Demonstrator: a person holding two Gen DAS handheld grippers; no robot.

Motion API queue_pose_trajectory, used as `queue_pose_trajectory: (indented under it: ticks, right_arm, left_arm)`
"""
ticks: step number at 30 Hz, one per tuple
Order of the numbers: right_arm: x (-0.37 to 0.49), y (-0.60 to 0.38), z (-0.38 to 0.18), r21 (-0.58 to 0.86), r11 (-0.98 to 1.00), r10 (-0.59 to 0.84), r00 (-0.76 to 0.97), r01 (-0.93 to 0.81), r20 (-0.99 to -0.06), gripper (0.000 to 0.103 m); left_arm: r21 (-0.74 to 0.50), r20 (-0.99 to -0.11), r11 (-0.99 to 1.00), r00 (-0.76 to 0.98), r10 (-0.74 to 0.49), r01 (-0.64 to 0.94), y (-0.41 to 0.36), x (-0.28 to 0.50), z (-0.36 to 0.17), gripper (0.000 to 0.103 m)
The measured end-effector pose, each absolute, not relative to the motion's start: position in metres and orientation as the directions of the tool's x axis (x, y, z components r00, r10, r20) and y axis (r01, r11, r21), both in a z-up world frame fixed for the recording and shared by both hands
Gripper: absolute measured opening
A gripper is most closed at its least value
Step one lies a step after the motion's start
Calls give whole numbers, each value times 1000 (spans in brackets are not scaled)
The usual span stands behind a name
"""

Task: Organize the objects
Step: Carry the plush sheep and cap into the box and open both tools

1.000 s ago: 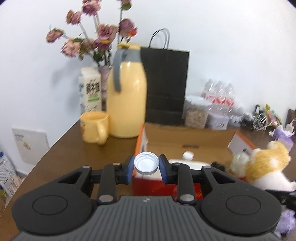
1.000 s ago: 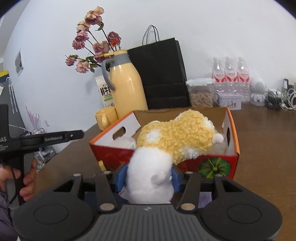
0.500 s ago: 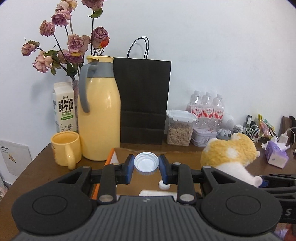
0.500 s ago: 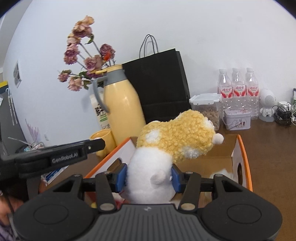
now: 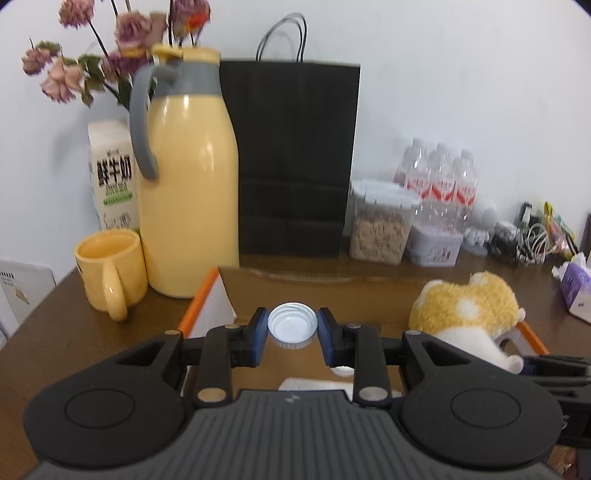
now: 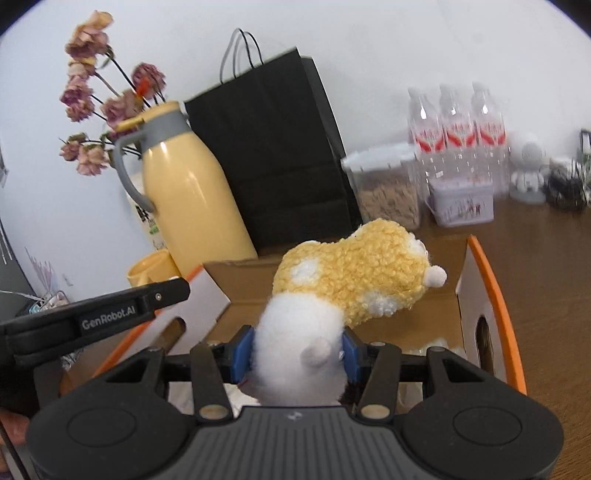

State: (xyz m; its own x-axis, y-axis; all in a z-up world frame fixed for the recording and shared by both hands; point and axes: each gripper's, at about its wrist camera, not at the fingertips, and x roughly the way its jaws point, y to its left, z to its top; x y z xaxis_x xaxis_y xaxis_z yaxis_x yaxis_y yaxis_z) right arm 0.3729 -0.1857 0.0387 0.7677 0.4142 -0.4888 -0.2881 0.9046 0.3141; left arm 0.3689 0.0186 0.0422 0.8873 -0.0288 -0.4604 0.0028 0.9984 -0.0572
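The left gripper (image 5: 292, 329) is clamped on a small white bottle cap (image 5: 292, 325), its blue pads pressing on either side, and it hangs over the open cardboard box (image 5: 207, 295) with the orange rim. The right gripper (image 6: 295, 356) is clamped on a plush toy (image 6: 354, 273), squeezing the white fluffy end while the yellow curly part sticks out ahead and above the box (image 6: 491, 295). From the left side the same toy (image 5: 465, 310) shows at the right, just over the box's far right corner, with the right gripper (image 5: 532, 365) dark beneath it. From the right side the left gripper (image 6: 177, 291) reaches in as a black bar over the box's left wall.

Inside the box lie a pale cloth-like thing (image 5: 310, 384) and another small white cap (image 5: 341, 370), both partly hidden by the tool.

The box sits on a brown wooden table (image 5: 74, 332). Behind it stand a tall yellow jug (image 5: 188, 206) with a grey handle, a yellow mug (image 5: 110, 269) just beside it, a milk carton (image 5: 110, 173), dried pink flowers (image 5: 122, 33) and a black paper bag (image 5: 295, 158). Further right are a clear tub (image 5: 380, 225) of cereal, a small lilac tin (image 5: 436, 247) and three water bottles (image 5: 439, 177), then a tangle of cables (image 5: 532, 243) and a tissue pack (image 5: 576, 288) at the edge.
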Motion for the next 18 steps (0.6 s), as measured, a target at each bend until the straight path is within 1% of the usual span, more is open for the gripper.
queue_pose_trajectory:
  ticks: [6, 7, 9, 10, 11, 12, 13, 14, 15, 17, 18]
  right_arm:
    - [369, -183, 36, 295, 912, 403, 764, -286, -504, 50]
    - [369, -183, 35, 293, 913, 401, 762, -285, -508, 52]
    - [366, -183, 35, 283, 918, 388, 769, -277, -507, 53]
    - [365, -184, 37, 286, 918, 389, 772, -276, -503, 62]
    - [364, -185, 38, 287, 918, 387, 777, -274, -497, 76]
    - [362, -186, 39, 283, 921, 380, 784, -268, -491, 84]
    - [360, -187, 40, 276, 925, 369, 792, -262, -487, 94]
    - [359, -187, 42, 269, 928, 361, 797, -257, -485, 95]
    - [358, -187, 42, 267, 929, 358, 799, -254, -484, 96]
    - [357, -189, 43, 270, 930, 356, 801, -251, -481, 103]
    - [356, -189, 44, 270, 930, 354, 803, -250, -479, 103]
  left_arm:
    - [-33, -474, 999, 881, 1, -18, 17, 368, 35, 30]
    - [-29, -473, 999, 881, 7, -23, 16, 368, 36, 31]
    - [-22, -465, 999, 885, 19, -33, 16, 366, 37, 42]
    - [-19, -458, 999, 889, 28, -41, 16, 364, 38, 58]
    - [-14, -448, 999, 893, 36, -48, 16, 363, 39, 76]
    - [-9, -437, 998, 898, 45, -54, 16, 361, 41, 85]
    - [-5, -427, 998, 903, 53, -61, 15, 359, 42, 101]
    - [-2, -412, 998, 909, 63, -70, 15, 358, 44, 103]
    - [2, -401, 997, 913, 72, -78, 14, 356, 45, 103]
    - [10, -396, 997, 915, 77, -79, 12, 355, 48, 103]
    - [9, -395, 997, 916, 77, -79, 12, 354, 48, 103]
